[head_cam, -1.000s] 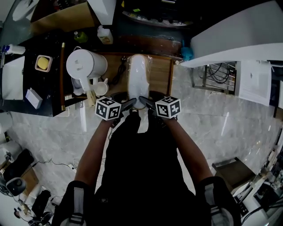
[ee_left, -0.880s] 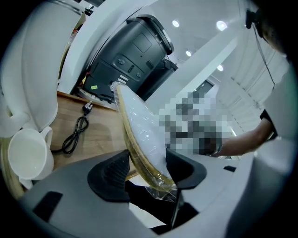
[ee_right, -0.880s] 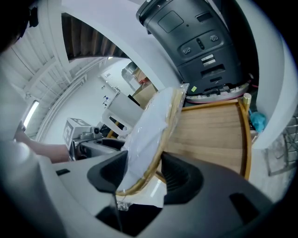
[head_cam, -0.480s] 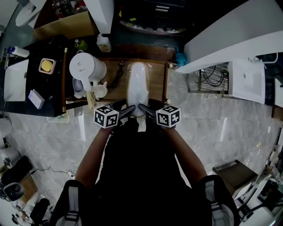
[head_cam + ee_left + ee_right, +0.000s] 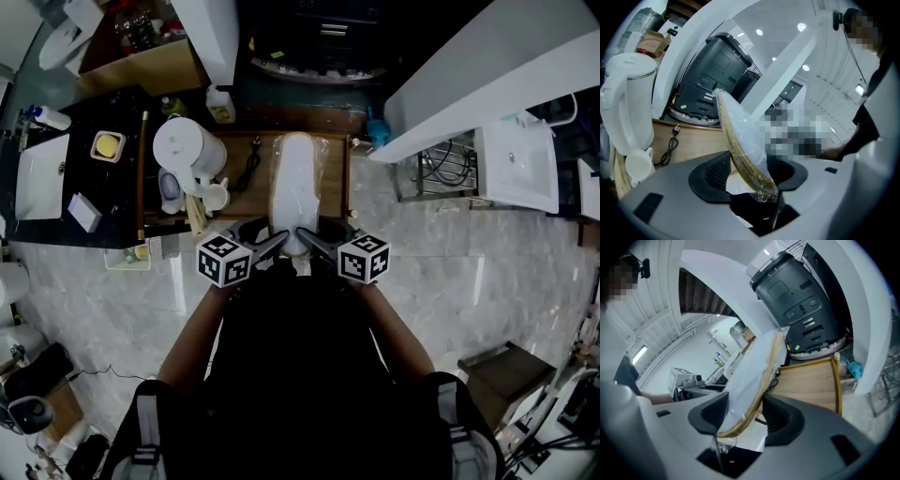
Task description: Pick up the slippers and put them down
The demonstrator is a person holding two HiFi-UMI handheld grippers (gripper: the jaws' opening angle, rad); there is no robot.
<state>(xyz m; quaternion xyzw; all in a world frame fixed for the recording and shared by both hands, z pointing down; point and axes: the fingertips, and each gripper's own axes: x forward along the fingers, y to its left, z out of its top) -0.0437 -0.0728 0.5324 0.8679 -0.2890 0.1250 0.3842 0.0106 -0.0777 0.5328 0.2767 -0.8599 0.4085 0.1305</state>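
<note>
Clamped on slippers (image 5: 295, 178) at six o'clock by left gripper (image 5: 750, 171) and right gripper (image 5: 745, 417); may slide off slick film (image 5: 745, 136) and drop.

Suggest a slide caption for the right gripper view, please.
Right tongs grip plastic-wrapped slippers at one end, wooden tray beyond.

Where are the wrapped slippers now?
Head view, centre: the wrapped slippers are gripped at their near end by the left claw and right claw, over the wooden tray, right of the white kettle.
</note>
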